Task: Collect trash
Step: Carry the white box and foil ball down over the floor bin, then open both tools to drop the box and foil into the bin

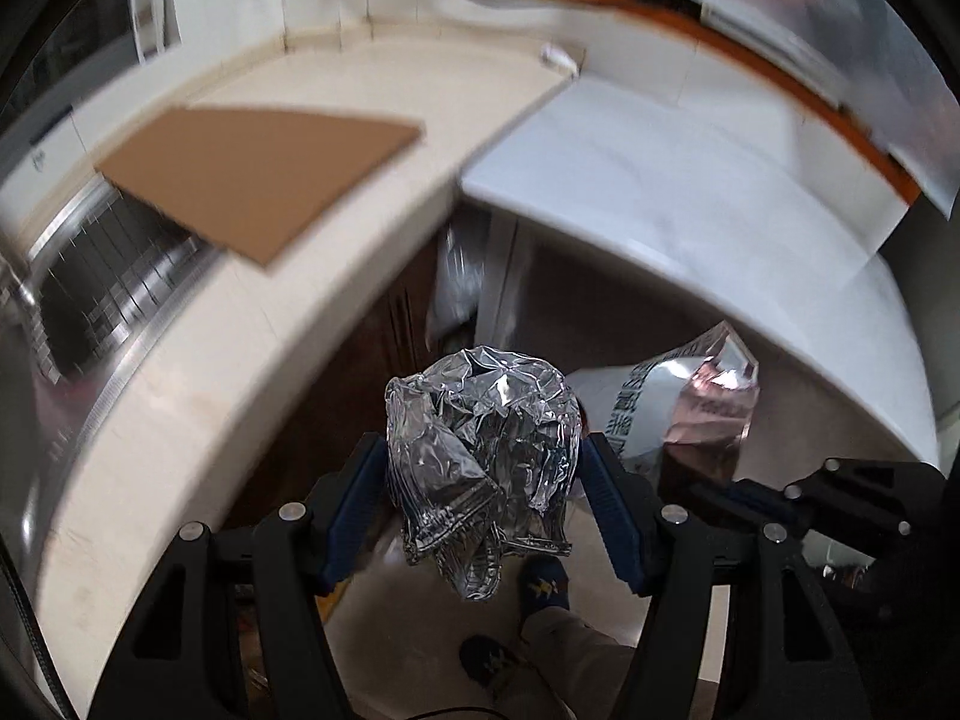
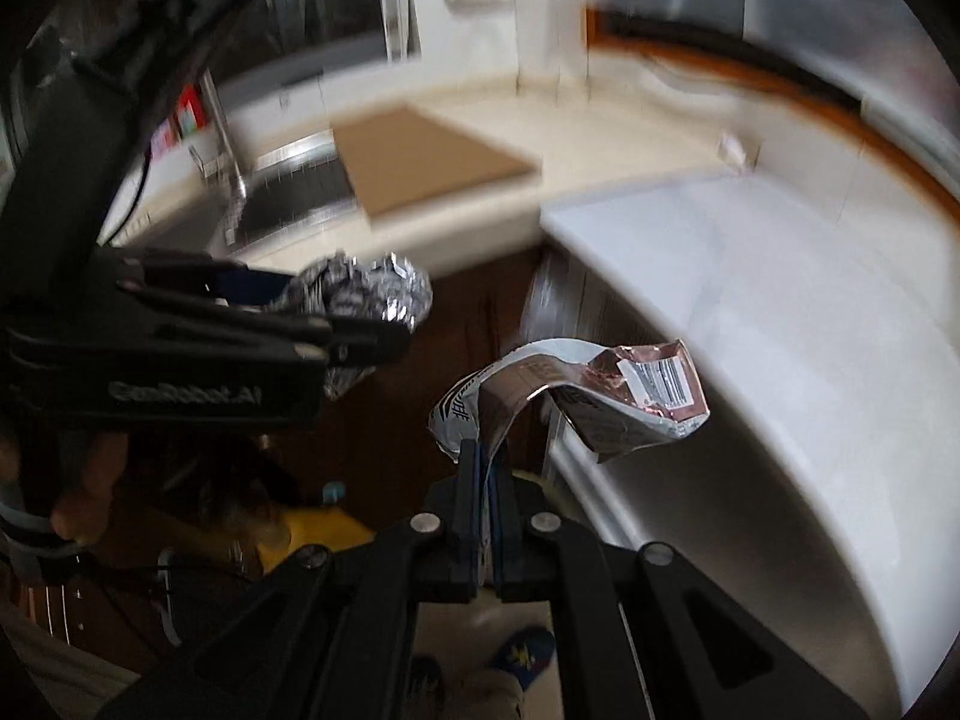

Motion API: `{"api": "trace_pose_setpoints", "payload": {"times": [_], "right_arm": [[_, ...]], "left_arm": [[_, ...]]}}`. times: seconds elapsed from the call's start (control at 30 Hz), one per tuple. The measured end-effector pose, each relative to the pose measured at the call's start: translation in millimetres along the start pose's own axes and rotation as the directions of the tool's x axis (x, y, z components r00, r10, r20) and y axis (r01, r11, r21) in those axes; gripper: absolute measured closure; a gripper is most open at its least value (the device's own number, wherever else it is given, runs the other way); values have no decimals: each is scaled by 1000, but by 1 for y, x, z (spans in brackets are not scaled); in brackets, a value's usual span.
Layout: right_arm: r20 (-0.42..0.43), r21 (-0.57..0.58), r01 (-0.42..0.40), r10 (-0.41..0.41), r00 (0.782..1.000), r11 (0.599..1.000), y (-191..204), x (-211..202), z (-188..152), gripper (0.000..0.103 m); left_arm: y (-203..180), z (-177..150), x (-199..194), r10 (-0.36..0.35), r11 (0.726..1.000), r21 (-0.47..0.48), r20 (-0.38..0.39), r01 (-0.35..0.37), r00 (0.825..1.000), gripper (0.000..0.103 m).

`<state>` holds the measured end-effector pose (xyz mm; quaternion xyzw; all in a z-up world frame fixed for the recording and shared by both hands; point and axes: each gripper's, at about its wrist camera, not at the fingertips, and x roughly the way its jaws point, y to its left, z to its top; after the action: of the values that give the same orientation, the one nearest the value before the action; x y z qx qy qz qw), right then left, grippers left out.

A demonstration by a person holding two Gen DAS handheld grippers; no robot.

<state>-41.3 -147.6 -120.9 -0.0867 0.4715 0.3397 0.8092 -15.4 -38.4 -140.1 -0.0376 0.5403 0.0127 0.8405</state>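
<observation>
1. A home kitchen is shown, as is indicated by a long cream-coloured stone countertop [image 1: 198,372] that is run along a white tiled wall [image 2: 480,42].
2. A stainless-steel sink [image 2: 288,198] is set into that countertop, and a tall chrome tap [image 2: 225,138] is mounted beside it.
3. A flat brown cardboard sheet [image 1: 258,180] is laid on the countertop, partly over the sink's edge.
4. A lower white worktop [image 1: 690,204] is joined to the cream one at a corner, below an orange-brown wooden window frame [image 1: 780,78].
5. Dark brown wooden cabinet doors [image 1: 372,360] are fitted beneath the counter, above a pale tiled floor [image 1: 408,618].
</observation>
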Motion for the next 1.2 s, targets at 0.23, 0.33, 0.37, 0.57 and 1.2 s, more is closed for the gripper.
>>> {"api": "trace_pose_setpoints", "payload": {"times": [0.23, 0.33, 0.37, 0.57, 1.2], "right_arm": [[-158, 35, 10, -4, 988, 999, -17, 87, -52, 101], [-206, 64, 12, 1, 979, 998, -31, 134, -69, 100], [-215, 71, 12, 3, 977, 997, -36, 149, -75, 100], [-246, 71, 10, 8, 969, 997, -53, 226, -99, 100], [-262, 51, -79, 90, 961, 996, -58, 279, -88, 97]], "left_arm": [[7, -47, 94, -20, 1000, -14, -102, 19, 995, 39], [11, -58, 139, -17, 1000, -15, -129, 16, 991, 38], [14, -60, 154, -15, 1000, -16, -140, 12, 990, 38], [30, -63, 234, 17, 999, -31, -198, -23, 980, 38], [44, -46, 231, 95, 995, -17, -189, -100, 977, 22]]}}
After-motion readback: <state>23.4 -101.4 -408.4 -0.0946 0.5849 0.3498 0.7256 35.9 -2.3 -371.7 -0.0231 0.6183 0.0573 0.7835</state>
